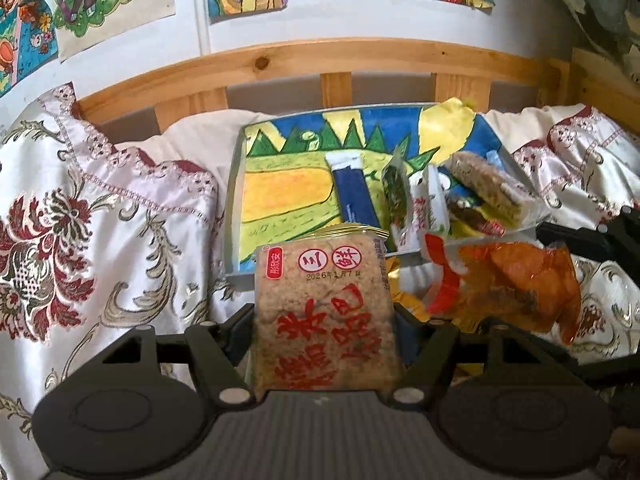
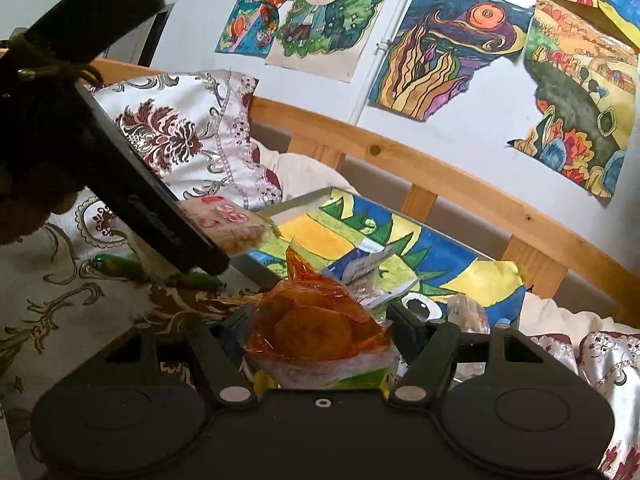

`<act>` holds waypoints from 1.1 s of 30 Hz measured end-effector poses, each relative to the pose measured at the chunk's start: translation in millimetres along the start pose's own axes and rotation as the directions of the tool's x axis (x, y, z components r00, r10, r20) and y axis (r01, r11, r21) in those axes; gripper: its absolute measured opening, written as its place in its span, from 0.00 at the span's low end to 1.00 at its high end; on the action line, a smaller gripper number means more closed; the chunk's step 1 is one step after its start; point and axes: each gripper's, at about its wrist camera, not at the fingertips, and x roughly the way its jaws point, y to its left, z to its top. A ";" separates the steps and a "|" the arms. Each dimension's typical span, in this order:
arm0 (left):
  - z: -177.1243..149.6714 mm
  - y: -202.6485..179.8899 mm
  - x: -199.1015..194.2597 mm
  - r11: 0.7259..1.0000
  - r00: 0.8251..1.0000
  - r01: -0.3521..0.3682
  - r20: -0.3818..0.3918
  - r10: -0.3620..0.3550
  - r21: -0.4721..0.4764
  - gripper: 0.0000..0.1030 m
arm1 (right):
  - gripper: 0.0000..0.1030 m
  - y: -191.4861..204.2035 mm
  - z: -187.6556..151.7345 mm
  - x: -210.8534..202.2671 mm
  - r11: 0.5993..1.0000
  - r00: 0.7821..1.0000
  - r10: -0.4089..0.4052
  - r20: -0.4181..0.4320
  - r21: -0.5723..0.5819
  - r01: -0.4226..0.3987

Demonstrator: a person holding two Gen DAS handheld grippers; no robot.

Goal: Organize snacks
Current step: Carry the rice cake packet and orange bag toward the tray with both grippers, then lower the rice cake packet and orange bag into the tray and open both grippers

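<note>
Broadly, bed: a floral quilt (image 1: 100, 216) in white, red and gold covers it, with a wooden headboard rail (image 1: 304, 64) behind and children's drawings (image 2: 320, 12) taped on the wall above.
Tray: a shallow tray (image 1: 234, 184) lined with a bright crayon drawing lies on the quilt near the rail; a dark blue stick packet (image 1: 356, 196), a green packet (image 1: 396, 196) and a clear-wrapped grain bar (image 1: 492, 188) lie toward its right side.
Left gripper (image 1: 324, 328): closed on a brown rice cake packet (image 1: 324, 312) with red characters, held upright just in front of the tray's near edge.
Right gripper (image 2: 320, 340): clamped on an orange snack bag (image 2: 316, 324) of round chips, at the tray's near corner, just right of the left gripper.
Green item (image 2: 116, 266): lies on the quilt below the left gripper; too blurred to identify.
</note>
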 end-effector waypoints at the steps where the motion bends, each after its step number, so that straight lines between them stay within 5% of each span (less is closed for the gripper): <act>1: 1.7 -1.6 0.1 1.000 1.000 0.001 0.006 -0.001 0.001 0.71 | 0.69 -0.5 0.4 -0.8 1.000 1.000 -0.001 0.005 0.001 0.001; 9: 14.2 -4.6 4.4 1.000 0.999 -0.004 0.036 0.004 0.002 0.71 | 0.69 -6.3 6.7 -8.2 1.000 0.998 -0.024 0.058 0.021 0.022; 15: 35.6 4.3 23.6 0.998 0.998 -0.033 0.046 0.035 -0.048 0.71 | 0.69 -21.4 10.0 4.1 0.991 0.987 -0.134 0.089 0.039 0.131; 25: 72.0 -0.7 89.2 0.988 0.995 -0.090 0.026 0.094 -0.123 0.71 | 0.69 -67.9 -6.2 63.0 0.955 0.965 -0.258 -0.051 0.138 0.263; 33: 81.8 -21.2 126.8 0.987 0.991 -0.128 0.021 0.130 -0.093 0.71 | 0.69 -76.4 -7.1 93.3 0.948 0.958 -0.282 -0.052 0.137 0.286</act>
